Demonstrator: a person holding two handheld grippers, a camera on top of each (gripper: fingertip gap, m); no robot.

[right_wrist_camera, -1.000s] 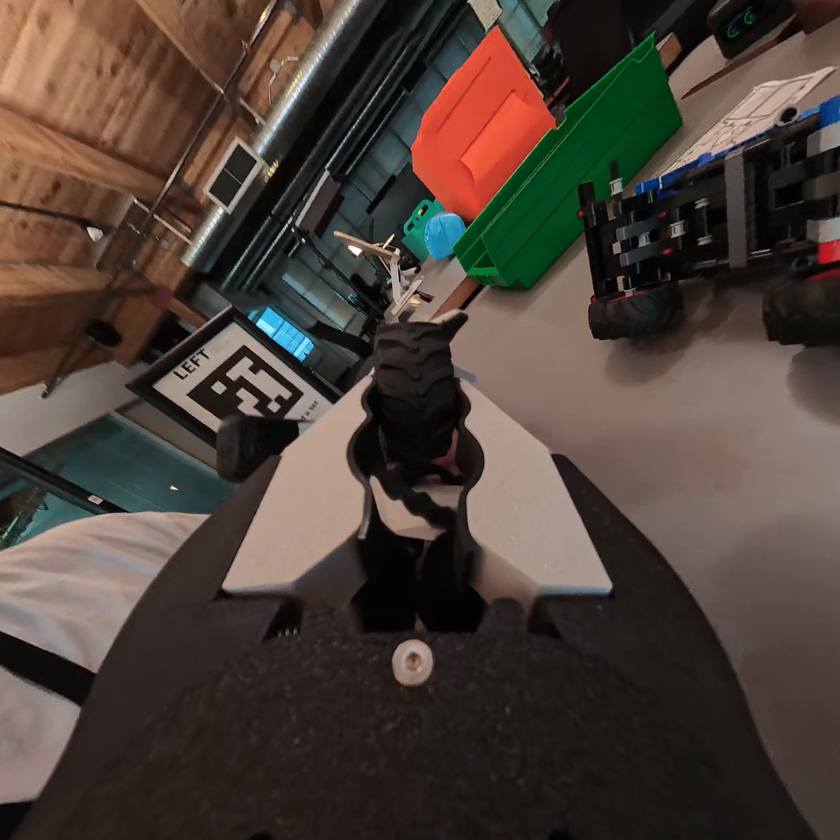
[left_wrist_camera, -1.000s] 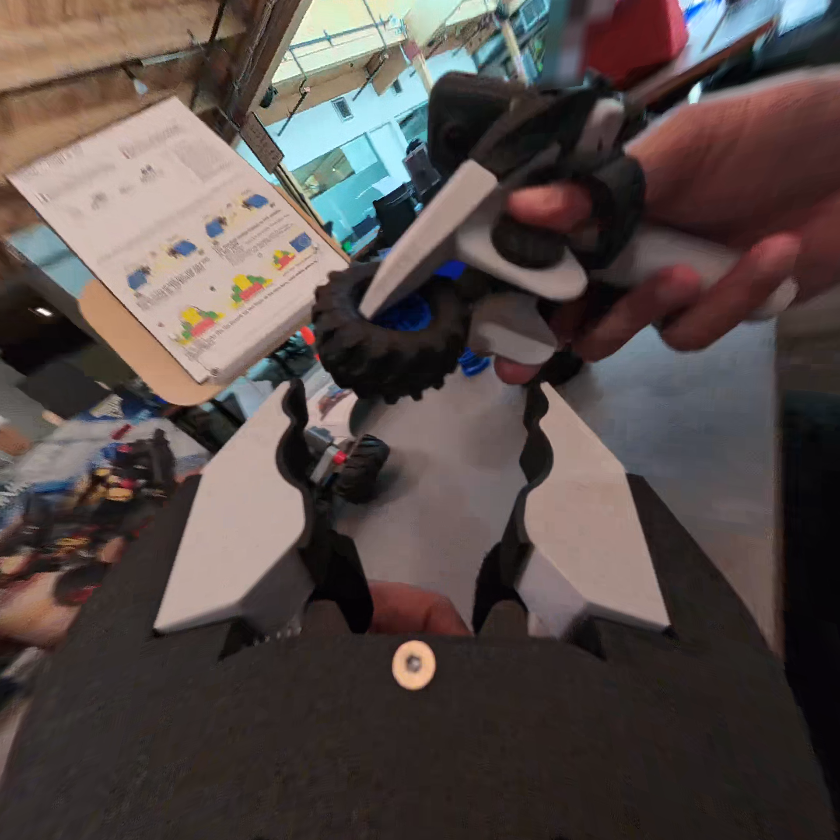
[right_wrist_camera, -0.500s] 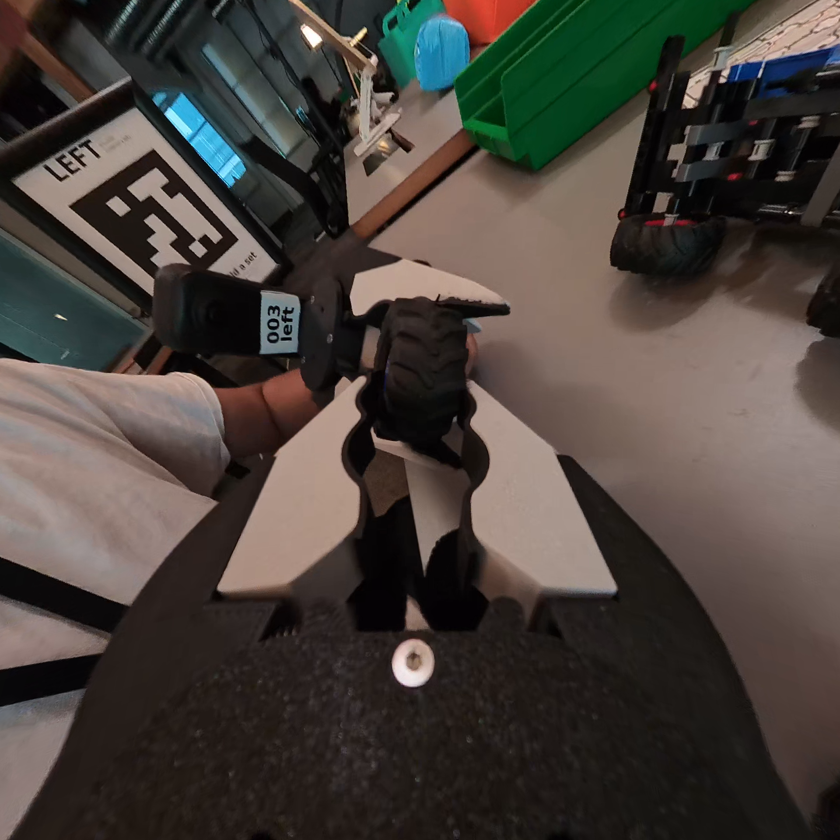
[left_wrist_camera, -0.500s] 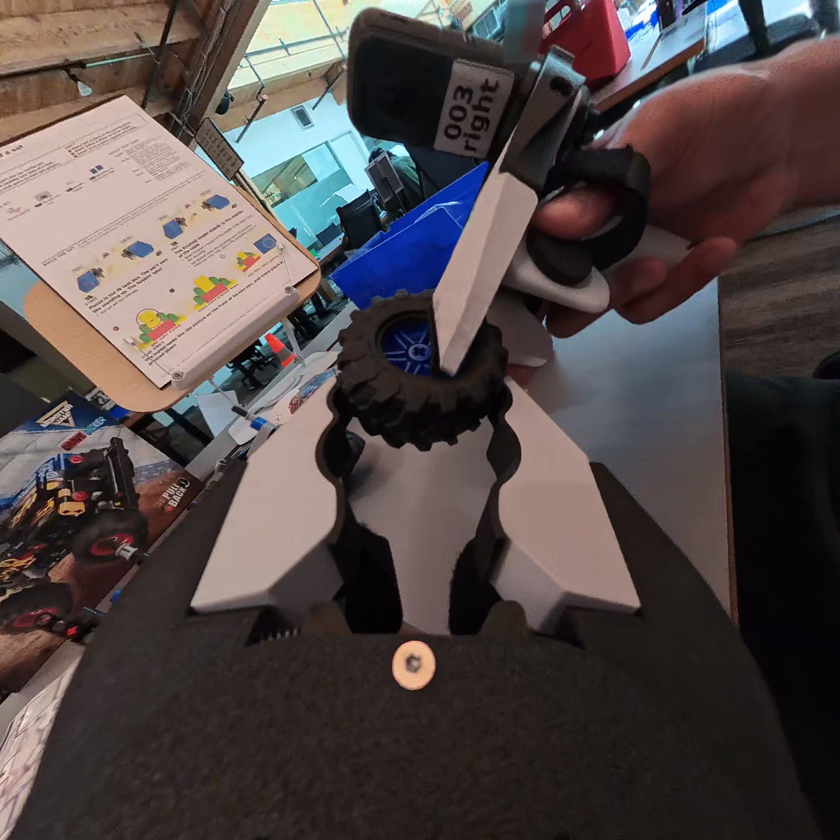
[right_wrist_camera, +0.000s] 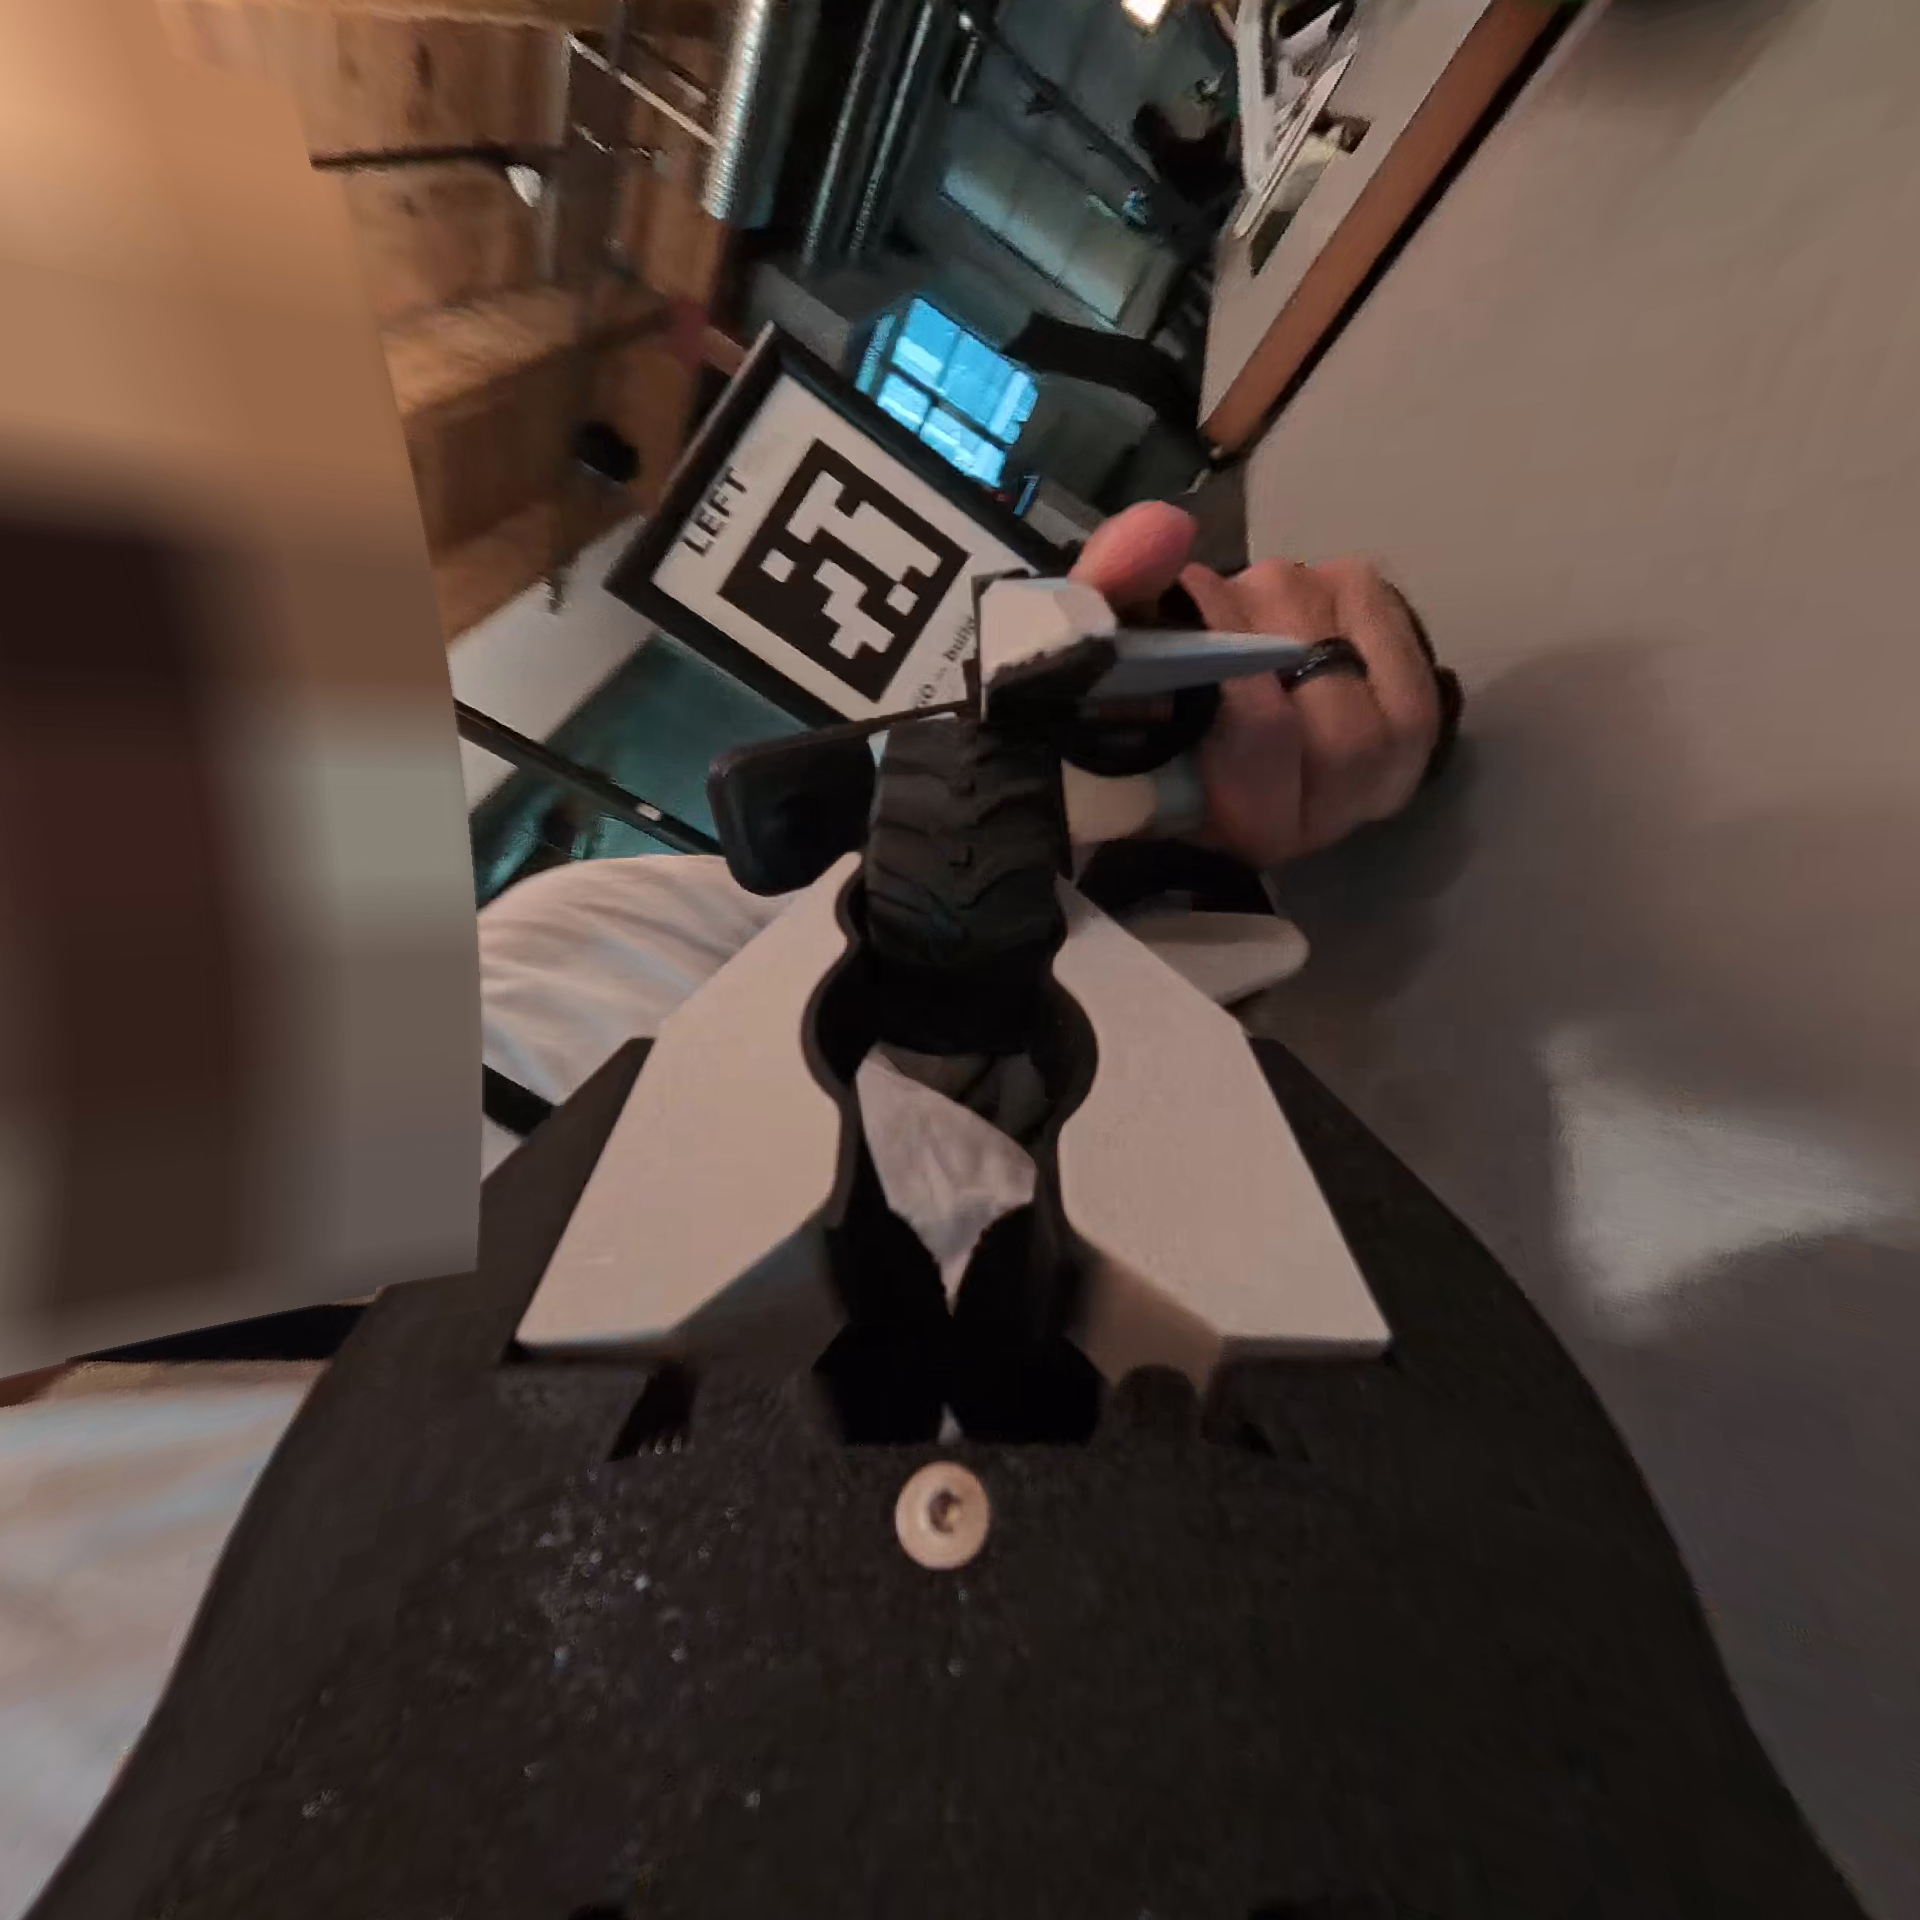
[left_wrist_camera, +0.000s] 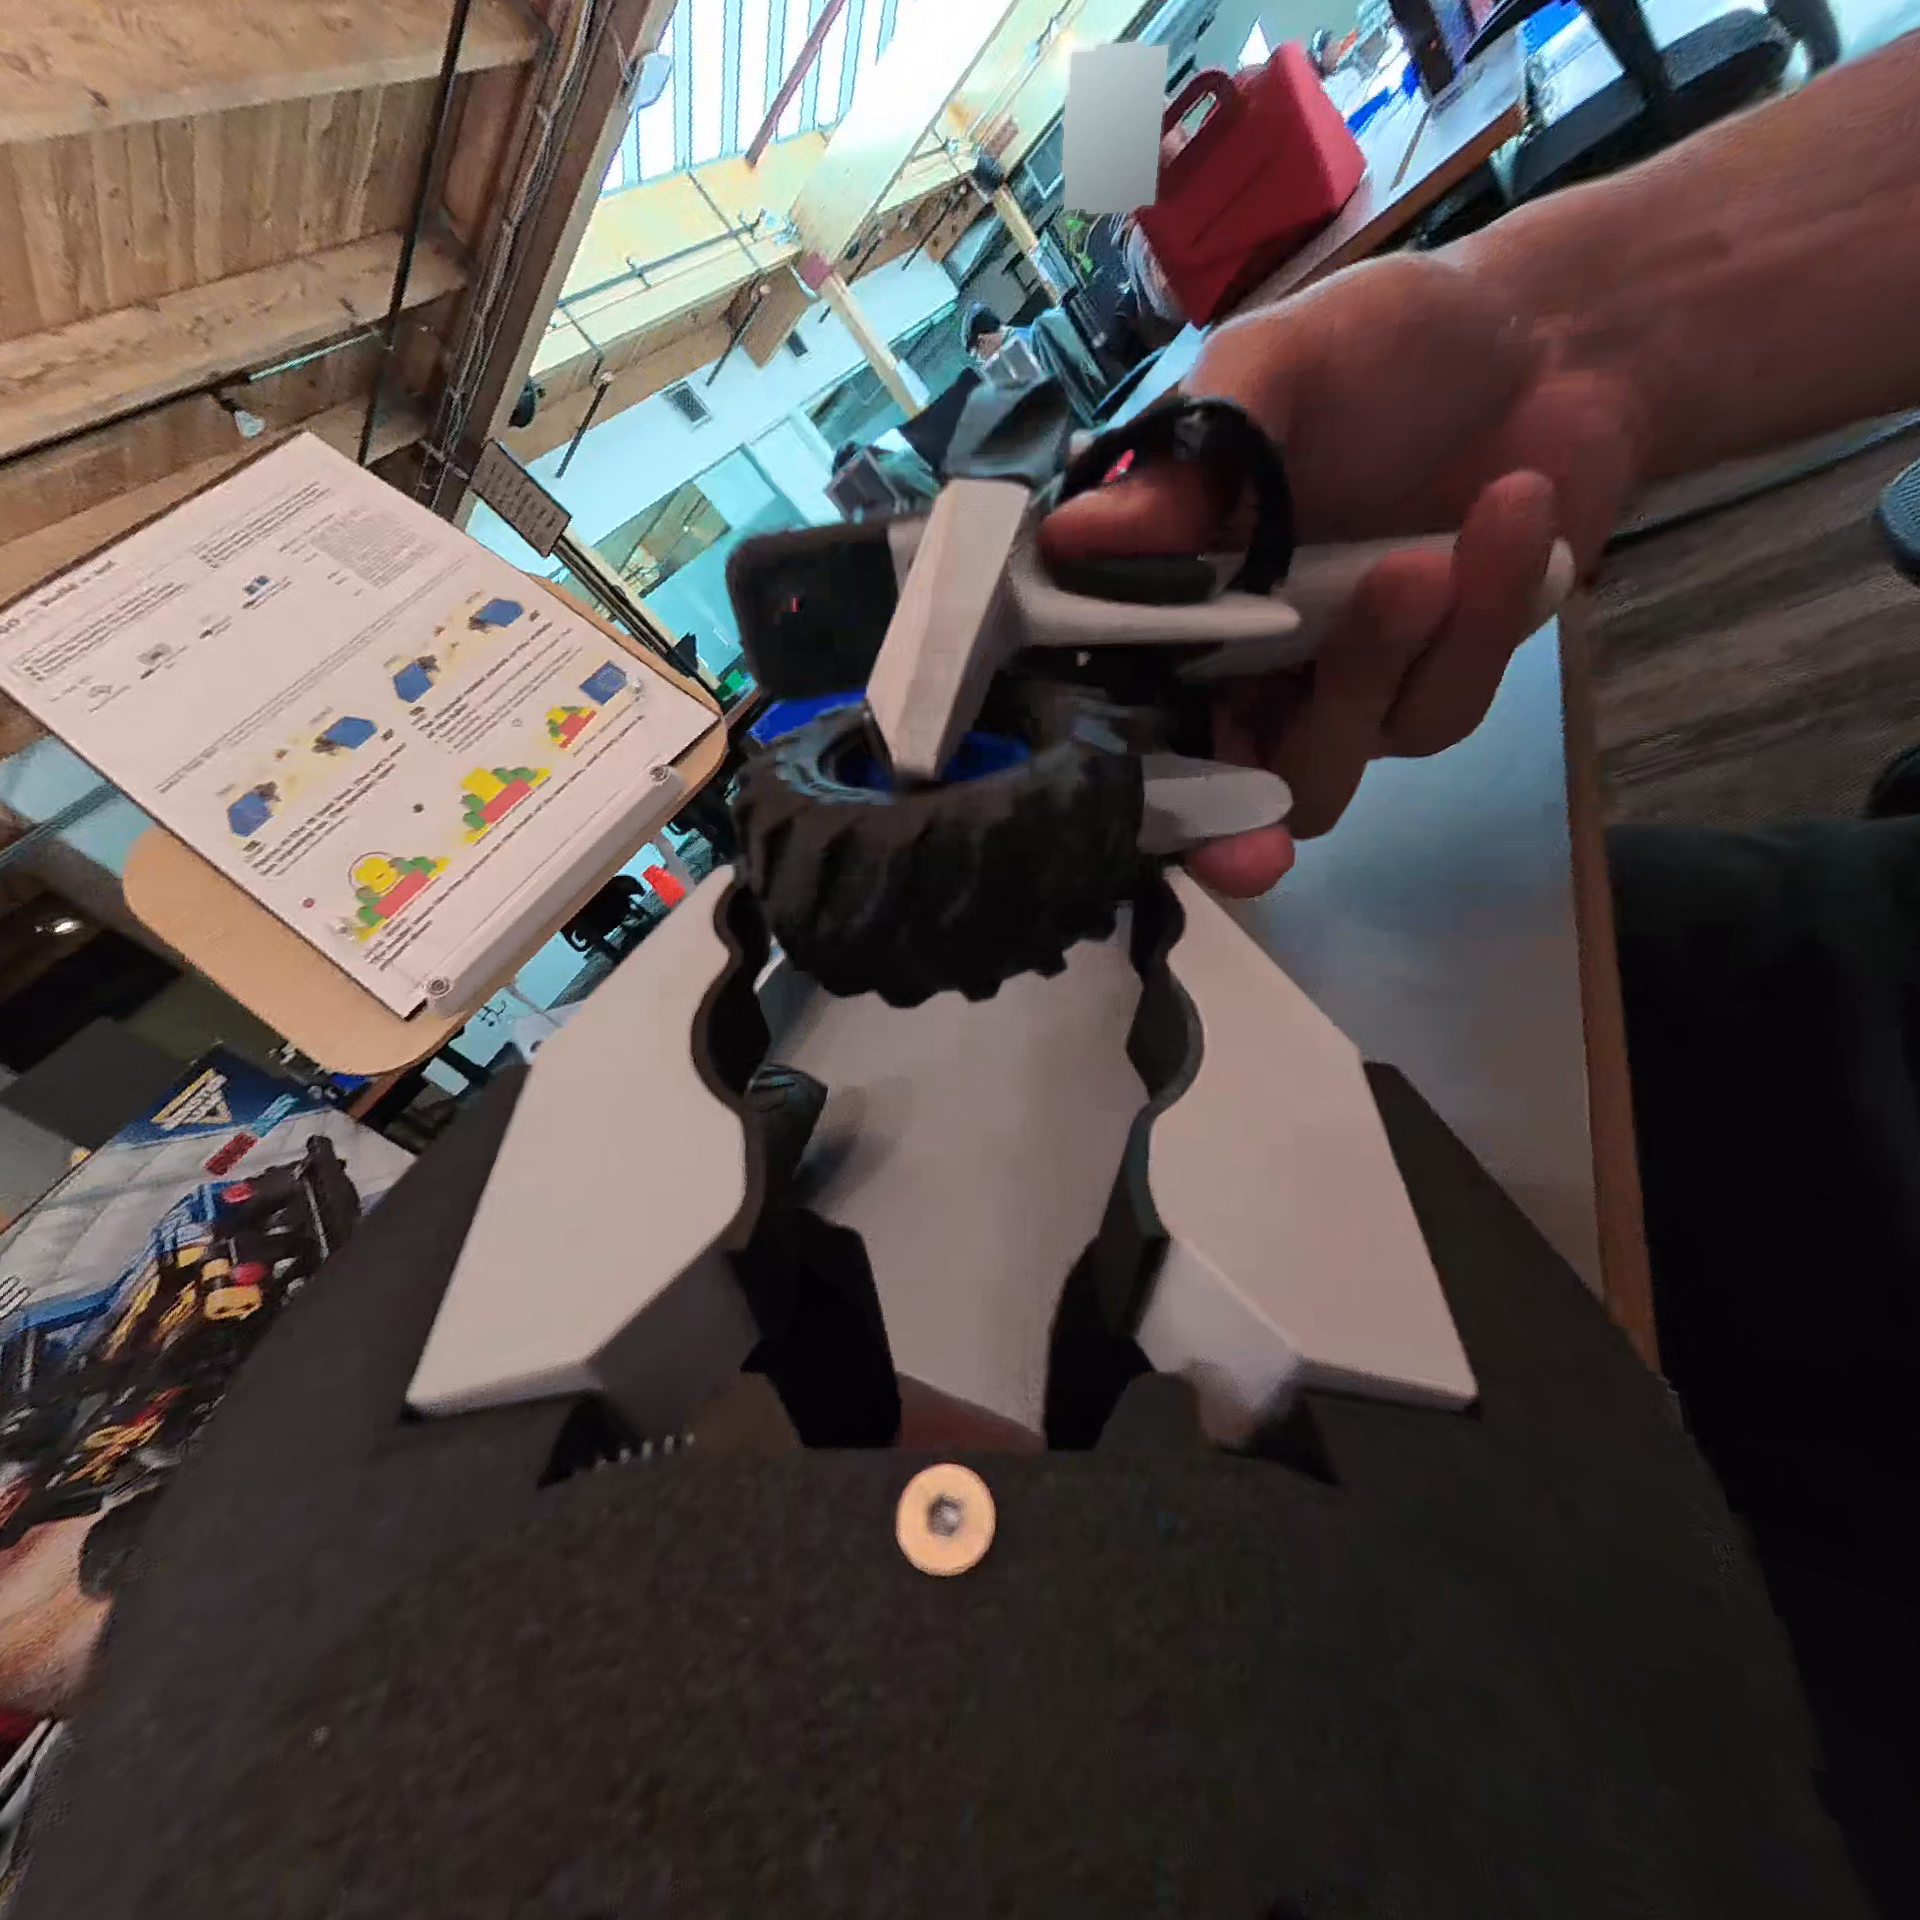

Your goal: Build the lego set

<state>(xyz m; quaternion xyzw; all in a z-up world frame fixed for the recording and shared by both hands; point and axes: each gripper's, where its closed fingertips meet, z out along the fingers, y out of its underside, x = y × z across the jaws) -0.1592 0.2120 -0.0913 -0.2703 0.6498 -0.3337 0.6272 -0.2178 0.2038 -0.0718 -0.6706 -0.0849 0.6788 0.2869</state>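
Observation:
A black tyre [left_wrist_camera: 935, 883] with a blue hub is held in the air over the grey table [left_wrist_camera: 1434, 935]. My left gripper [left_wrist_camera: 945, 904] has its fingertips against the tread on both sides and is shut on the tyre. My right gripper [right_wrist_camera: 961, 914] is shut on the same tyre [right_wrist_camera: 966, 831], pinching its two flat sides with the tread facing the camera. In the left wrist view the right gripper's fingers [left_wrist_camera: 935, 634] come down from above onto the hub, held by a hand [left_wrist_camera: 1455, 499]. In the right wrist view the left gripper's fingers [right_wrist_camera: 1039, 634] flank the tyre.
An instruction sheet on a board [left_wrist_camera: 343, 717] stands at the left, with the set's box [left_wrist_camera: 156, 1299] below it. Another dark wheel [left_wrist_camera: 779, 1112] lies on the table under the tyre. A framed black-and-white marker [right_wrist_camera: 831, 561] stands beyond the table [right_wrist_camera: 1558, 520]. The grippers' ends are close to 5 cm from one another.
My left gripper came up to the tyre and narrowed around it. My right gripper turned with the tyre, and the truck model and green bin left its view.

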